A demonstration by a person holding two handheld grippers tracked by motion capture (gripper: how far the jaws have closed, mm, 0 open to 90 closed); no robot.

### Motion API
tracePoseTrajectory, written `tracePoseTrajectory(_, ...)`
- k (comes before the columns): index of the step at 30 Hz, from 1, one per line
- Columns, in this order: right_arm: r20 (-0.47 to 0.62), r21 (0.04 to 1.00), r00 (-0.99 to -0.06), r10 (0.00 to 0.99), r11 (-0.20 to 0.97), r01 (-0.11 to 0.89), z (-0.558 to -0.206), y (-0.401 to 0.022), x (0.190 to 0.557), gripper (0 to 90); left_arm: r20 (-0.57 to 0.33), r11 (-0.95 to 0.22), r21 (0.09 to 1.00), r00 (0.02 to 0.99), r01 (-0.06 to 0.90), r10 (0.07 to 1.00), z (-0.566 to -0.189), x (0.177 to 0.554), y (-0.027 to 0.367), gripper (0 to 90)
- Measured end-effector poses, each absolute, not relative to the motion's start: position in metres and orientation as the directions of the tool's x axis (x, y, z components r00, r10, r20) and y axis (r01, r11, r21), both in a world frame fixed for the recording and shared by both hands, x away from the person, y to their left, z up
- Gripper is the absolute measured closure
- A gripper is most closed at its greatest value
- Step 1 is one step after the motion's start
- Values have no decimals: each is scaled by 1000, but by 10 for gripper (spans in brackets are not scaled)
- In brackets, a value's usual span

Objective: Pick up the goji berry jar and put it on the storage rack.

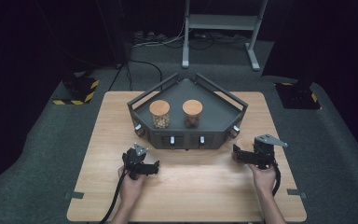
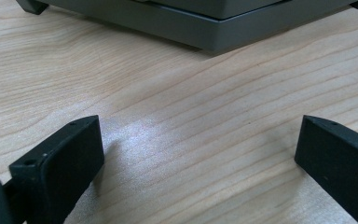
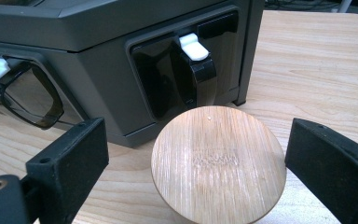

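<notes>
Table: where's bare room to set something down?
The wide wood strip of the table between the left hand-held gripper and the right hand-held gripper is free, as are the margins left and right of the grey tray. It is crowded at the right hand-held gripper, where a round wooden lid sits between its open jaws.

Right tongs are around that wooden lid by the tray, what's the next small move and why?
Probably close the right tongs on the lid. The lid sits between the open jaws, with a gap on each side, so nothing grips it yet. It lies beside the tray, so closing gently should keep it from sliding against the tray's wall.
</notes>
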State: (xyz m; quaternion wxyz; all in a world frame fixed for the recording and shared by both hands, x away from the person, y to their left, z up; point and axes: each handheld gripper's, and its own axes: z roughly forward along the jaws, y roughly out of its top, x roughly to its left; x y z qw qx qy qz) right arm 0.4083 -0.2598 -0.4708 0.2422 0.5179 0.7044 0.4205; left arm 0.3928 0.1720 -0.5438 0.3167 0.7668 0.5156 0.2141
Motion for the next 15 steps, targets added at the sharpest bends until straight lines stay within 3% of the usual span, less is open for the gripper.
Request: tracePoseTrajectory(15,93,822,-334,938,117,557,-480,-262,412,58,2,-268,706,377,655,926,-544,393,172,13)
